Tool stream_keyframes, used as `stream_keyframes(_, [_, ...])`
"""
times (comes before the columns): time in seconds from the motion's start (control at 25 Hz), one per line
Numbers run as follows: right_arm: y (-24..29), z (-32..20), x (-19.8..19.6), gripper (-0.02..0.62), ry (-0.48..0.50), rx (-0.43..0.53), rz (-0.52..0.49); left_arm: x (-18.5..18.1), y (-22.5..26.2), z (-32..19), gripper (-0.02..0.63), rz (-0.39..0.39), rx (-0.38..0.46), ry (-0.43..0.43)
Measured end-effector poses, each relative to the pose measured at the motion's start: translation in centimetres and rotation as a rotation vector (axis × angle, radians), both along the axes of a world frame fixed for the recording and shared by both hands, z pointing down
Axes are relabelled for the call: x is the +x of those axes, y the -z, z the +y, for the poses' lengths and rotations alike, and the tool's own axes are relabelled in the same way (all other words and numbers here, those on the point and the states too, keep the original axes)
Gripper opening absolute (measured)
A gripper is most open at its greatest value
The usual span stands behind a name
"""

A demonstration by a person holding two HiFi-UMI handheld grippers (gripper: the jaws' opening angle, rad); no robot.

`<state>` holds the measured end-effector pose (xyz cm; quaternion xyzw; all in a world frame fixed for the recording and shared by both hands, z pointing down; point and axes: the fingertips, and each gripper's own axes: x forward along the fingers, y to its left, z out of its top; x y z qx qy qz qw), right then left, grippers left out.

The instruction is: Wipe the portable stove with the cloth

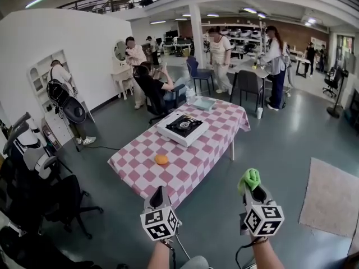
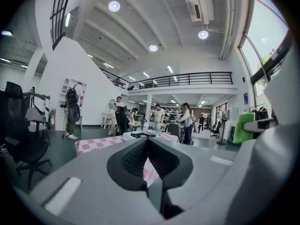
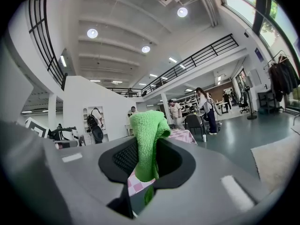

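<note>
"Green cloth: where is it?"
"Pinched between the jaws of the right gripper, its top bunched above them."
"And the left gripper?"
"Jaws pressed together, nothing between them."
"The portable stove?"
"On the checked table, well apart from both grippers. An orange round thing lies on the table's nearer side."

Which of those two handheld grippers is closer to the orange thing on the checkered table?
Left. The left gripper hangs just off the near edge of the table, in line with the orange thing. The right gripper, holding the green cloth, is farther right, over the floor.
</note>
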<state>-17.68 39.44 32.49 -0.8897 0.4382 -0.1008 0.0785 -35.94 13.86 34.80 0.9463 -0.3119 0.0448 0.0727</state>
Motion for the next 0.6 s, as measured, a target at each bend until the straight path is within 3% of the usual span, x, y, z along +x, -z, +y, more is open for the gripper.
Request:
stream_keyframes(0.32, [-1.9,-0.3,4.8,0.091,-0.031,0.007,-0.037,4.6,-1.2,-1.6,0.001,-0.041,0.004,-0.010])
stream_keyframes(0.6, [-1.0,-5.3,11.9,0.091,0.006,0.007,0.013,12.0,-1.5,-7.0,0.000,0.010,-0.026,0.022])
